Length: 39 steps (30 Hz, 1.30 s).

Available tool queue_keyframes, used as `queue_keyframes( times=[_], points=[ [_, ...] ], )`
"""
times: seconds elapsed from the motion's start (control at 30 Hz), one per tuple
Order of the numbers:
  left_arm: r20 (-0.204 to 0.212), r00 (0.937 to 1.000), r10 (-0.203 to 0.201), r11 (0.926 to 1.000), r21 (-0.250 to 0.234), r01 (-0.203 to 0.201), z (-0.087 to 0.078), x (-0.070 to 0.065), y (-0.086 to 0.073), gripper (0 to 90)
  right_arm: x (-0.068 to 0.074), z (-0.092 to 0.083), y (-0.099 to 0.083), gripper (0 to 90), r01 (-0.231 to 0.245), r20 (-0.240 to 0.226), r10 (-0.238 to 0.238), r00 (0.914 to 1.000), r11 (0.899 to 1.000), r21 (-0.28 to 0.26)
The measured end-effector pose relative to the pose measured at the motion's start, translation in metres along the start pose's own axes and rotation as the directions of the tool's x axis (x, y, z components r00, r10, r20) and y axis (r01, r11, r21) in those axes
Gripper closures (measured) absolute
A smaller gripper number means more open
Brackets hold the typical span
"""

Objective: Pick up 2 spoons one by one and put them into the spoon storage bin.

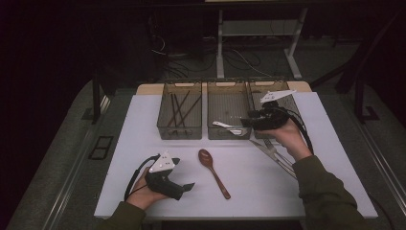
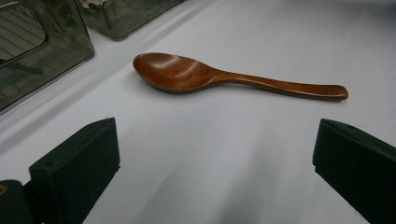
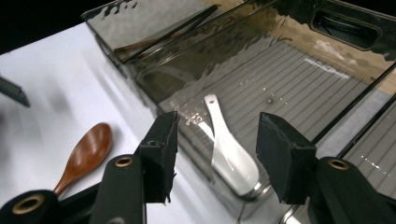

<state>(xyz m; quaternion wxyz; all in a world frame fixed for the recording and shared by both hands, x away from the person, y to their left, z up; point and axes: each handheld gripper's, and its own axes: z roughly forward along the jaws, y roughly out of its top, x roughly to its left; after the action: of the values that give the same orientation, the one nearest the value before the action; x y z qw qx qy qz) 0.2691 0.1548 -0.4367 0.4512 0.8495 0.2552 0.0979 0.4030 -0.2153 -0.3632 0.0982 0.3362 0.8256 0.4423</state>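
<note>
White spoon [image 3: 227, 151] lies in the middle bin [image 1: 229, 98], close against its near wall, bowl toward me and handle pointing back across the ribbed floor. My right gripper [image 3: 215, 154] hovers just over that near edge with its jaws parted and nothing pressed between the pads; the spoon sits below the gap, untouched. From above I see the right gripper [image 1: 249, 120] at the front of the middle bin, next to the right bin [image 1: 286, 88]. My left gripper [image 1: 187, 187] rests low near the table's [image 1: 143, 124] near left corner, released wide, with bare surface between its pads. Ahead of it a wooden spoon [image 2: 224, 77] lies flat on the table, bowl toward the bins. Dark chopsticks [image 1: 179, 109] lie crossed in the left bin [image 1: 179, 132], and metal tongs [image 1: 277, 155] lie on the table under my right forearm.
</note>
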Motion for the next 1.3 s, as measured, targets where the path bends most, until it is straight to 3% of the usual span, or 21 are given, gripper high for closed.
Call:
queue_keyframes(
  times=[0.2, 0.43, 0.7, 0.9, 1.17, 1.3],
  points=[
    [-0.008, 0.9999, -0.011, 0.9999, 0.006, 0.011, 0.001, 0.0, 0.001, 0.0, 0.008, -0.01, -0.016, 40.7, -0.023, -0.027, 0.022, 0.9994, 1.0, -0.02],
    [-0.018, 0.9997, -0.018, 0.9998, -0.004, 0.018, -0.002, 0.0, 0.002, 8.0, 0.016, -0.025, -0.043, 31.9, -0.06, -0.04, 0.057, 0.9975, 0.996, -0.062],
    [-0.01, 0.9998, -0.018, 0.9998, -0.006, 0.018, -0.004, -0.002, 0.007, 32.1, 0.024, -0.038, -0.078, 26.3, -0.081, -0.003, 0.081, 0.9967, 0.993, -0.088],
    [-0.001, 0.999, -0.045, 0.9989, -0.007, 0.045, -0.007, 0.001, 0.008, 54.7, 0.031, -0.047, -0.103, 22.2, -0.078, 0.018, 0.08, 0.9966, 0.992, -0.099],
    [0.054, 0.9974, -0.048, 0.9984, 0.032, 0.046, 0.0, -0.001, 0.013, 86.0, 0.038, -0.055, -0.131, 19.0, -0.089, 0.035, 0.093, 0.9951, 0.991, -0.098],
    [0.081, 0.9964, -0.027, 0.9979, 0.061, 0.022, 0.009, -0.005, 0.017, 88.5, 0.044, -0.058, -0.142, 17.5, -0.069, 0.046, 0.073, 0.9963, 0.993, -0.093]
  ],
)
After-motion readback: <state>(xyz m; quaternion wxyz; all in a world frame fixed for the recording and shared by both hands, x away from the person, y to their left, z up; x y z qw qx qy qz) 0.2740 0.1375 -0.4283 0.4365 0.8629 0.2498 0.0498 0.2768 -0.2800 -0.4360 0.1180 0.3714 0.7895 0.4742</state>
